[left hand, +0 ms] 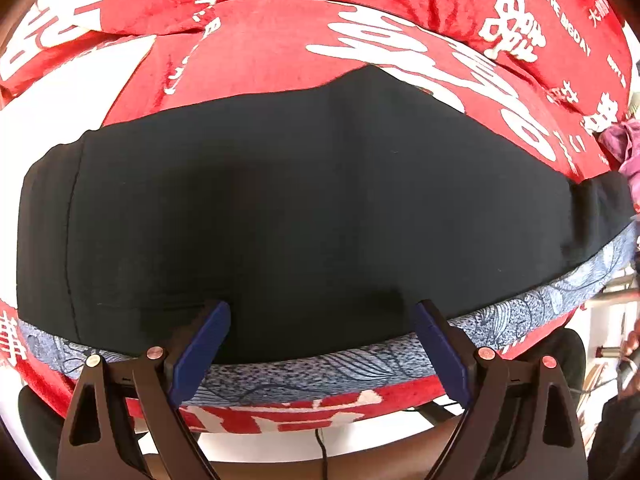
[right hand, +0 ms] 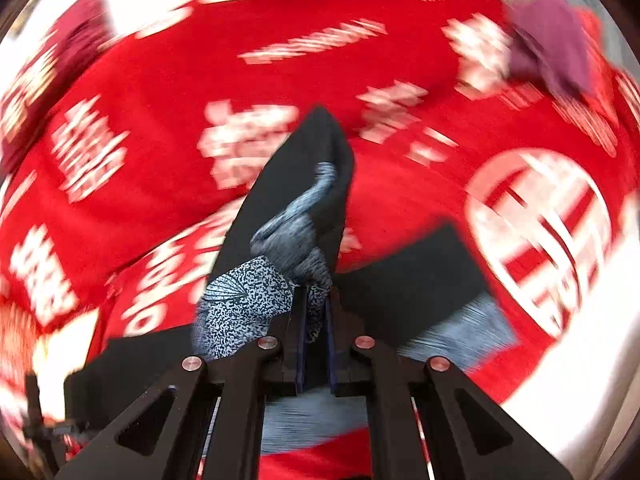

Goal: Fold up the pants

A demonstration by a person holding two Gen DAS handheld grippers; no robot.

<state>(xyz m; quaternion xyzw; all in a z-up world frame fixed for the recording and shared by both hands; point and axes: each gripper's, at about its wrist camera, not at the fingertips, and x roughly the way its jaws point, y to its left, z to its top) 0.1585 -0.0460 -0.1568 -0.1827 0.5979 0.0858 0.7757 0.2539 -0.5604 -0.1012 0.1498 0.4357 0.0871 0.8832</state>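
The pants (left hand: 300, 208) are black with a blue-and-white patterned layer (left hand: 320, 368) along their near edge. They lie flat across a red cloth with white lettering (left hand: 260, 60). My left gripper (left hand: 320, 312) is open, its blue pads resting at the pants' near edge, holding nothing. In the blurred right wrist view my right gripper (right hand: 316, 300) is shut on a bunched part of the pants (right hand: 304, 200), black and patterned fabric lifted above the red cloth (right hand: 160, 100).
A purple crumpled cloth (left hand: 624, 140) lies at the right edge of the red cloth; it also shows in the right wrist view (right hand: 552, 48). Furniture and clutter (left hand: 612, 340) stand beyond the surface's near right edge. A black cable (left hand: 320, 452) hangs below.
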